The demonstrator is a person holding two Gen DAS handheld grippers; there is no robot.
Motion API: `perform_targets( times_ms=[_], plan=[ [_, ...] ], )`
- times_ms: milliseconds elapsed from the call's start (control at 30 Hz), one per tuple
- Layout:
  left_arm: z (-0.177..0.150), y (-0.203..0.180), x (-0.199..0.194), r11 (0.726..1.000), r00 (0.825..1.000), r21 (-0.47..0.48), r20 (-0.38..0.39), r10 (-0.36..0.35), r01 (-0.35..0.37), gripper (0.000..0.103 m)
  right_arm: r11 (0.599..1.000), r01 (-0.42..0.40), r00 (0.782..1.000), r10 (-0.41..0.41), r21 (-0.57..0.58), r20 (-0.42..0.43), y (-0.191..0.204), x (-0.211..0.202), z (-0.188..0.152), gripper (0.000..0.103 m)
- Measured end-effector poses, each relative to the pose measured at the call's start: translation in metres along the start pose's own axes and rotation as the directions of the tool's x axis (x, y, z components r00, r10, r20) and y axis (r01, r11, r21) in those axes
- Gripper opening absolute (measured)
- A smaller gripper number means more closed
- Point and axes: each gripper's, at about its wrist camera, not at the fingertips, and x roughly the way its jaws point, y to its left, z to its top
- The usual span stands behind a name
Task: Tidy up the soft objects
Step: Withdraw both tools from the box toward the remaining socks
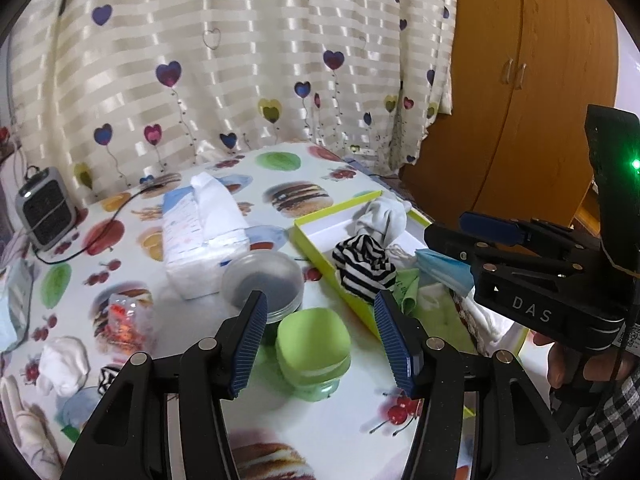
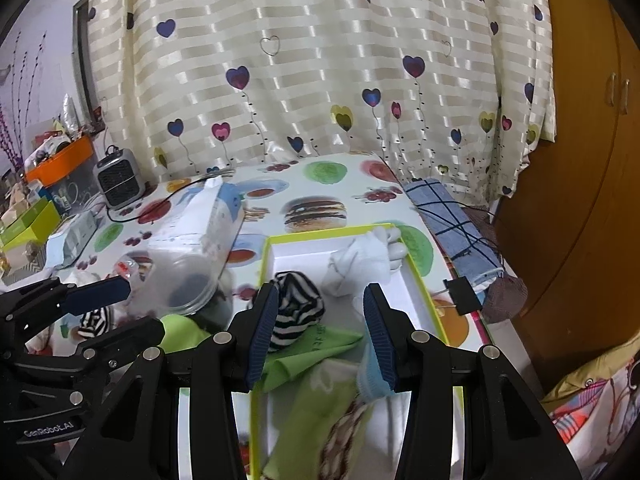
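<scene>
A yellow-green-rimmed white box holds a striped black-and-white sock, a white cloth, a green cloth and a blue face mask. My right gripper is open above the box, the mask hanging by its right finger. My left gripper is open and empty over a green lidded container. White cloths and another striped sock lie at the table's left.
A tissue pack, a clear round jar lid, a small plastic packet and a grey mini heater with its cable stand on the food-print table. A blue checked towel lies at the right edge. Curtain and wooden wardrobe behind.
</scene>
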Motion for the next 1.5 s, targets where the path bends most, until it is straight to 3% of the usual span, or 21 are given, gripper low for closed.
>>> perform_targets(
  times_ms=[400,1033,1500],
  plan=[
    [-0.024,0.022,-0.035,0.997,0.997,-0.045,0.039,0.071,-0.069,0.055,0.998,-0.059,0.998,0.060,-0.025,0.030,0.037,-0.020,-0.009,0.046],
    [-0.066,0.085,-0.062,0.975,0.985,-0.142,0.000,0.172,-0.170,0.055,0.975,-0.206,0.979,0.205,-0.082,-0.016,0.109,-0.007,-0.025,0.046],
    [-0.092,0.152,-0.092,0.916,0.949,-0.253,-0.028,0.314,-0.310,0.056,0.940,-0.309,0.951,0.300,-0.142,-0.080,0.165,0.017,-0.032,0.046]
  ],
)
